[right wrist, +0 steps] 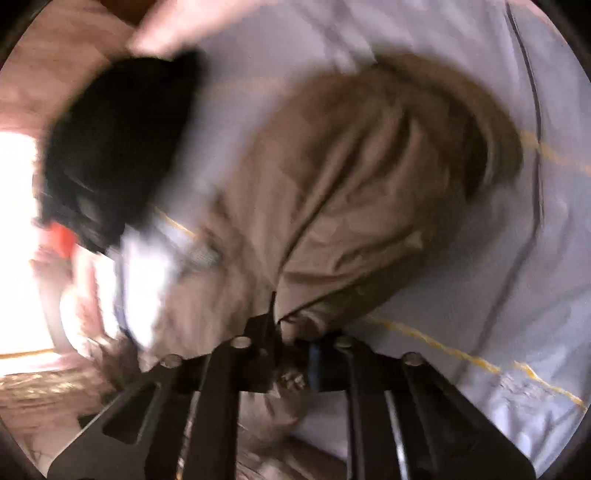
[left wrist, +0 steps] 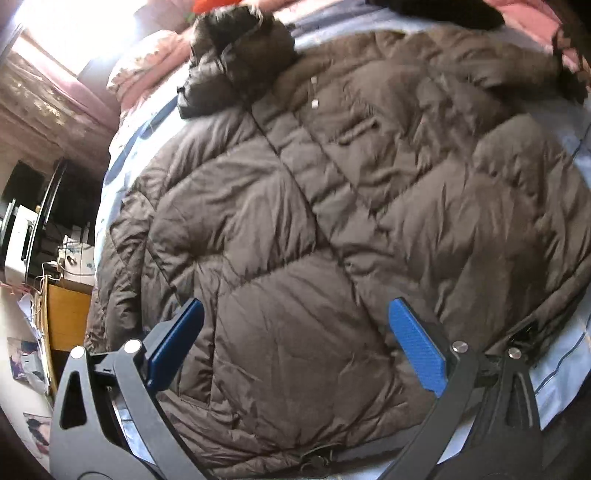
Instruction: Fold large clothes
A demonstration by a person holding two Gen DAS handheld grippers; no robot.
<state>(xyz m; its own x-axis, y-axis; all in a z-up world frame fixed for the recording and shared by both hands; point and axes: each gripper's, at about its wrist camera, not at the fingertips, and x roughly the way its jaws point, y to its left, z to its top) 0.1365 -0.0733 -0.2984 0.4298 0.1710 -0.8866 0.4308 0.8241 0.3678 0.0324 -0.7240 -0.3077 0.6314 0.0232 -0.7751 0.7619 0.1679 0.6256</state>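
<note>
A large brown quilted jacket [left wrist: 332, 221] lies spread on a bed with a light blue sheet [left wrist: 565, 369]. Its dark fur-trimmed hood [left wrist: 236, 59] is at the far end. My left gripper [left wrist: 295, 332] is open and empty, hovering just above the jacket's lower part, blue pads wide apart. In the blurred right wrist view, my right gripper [right wrist: 291, 350] is shut on a bunched piece of the jacket [right wrist: 351, 184], which stretches away from the fingers over the sheet [right wrist: 480, 277]. Which part of the jacket it holds I cannot tell.
A pink floral pillow [left wrist: 147, 70] lies at the head of the bed. A wooden desk [left wrist: 66, 317] with clutter stands left of the bed. A black garment [right wrist: 118, 147] lies on the sheet beyond the held jacket part. A bright window [left wrist: 74, 29] is at the far left.
</note>
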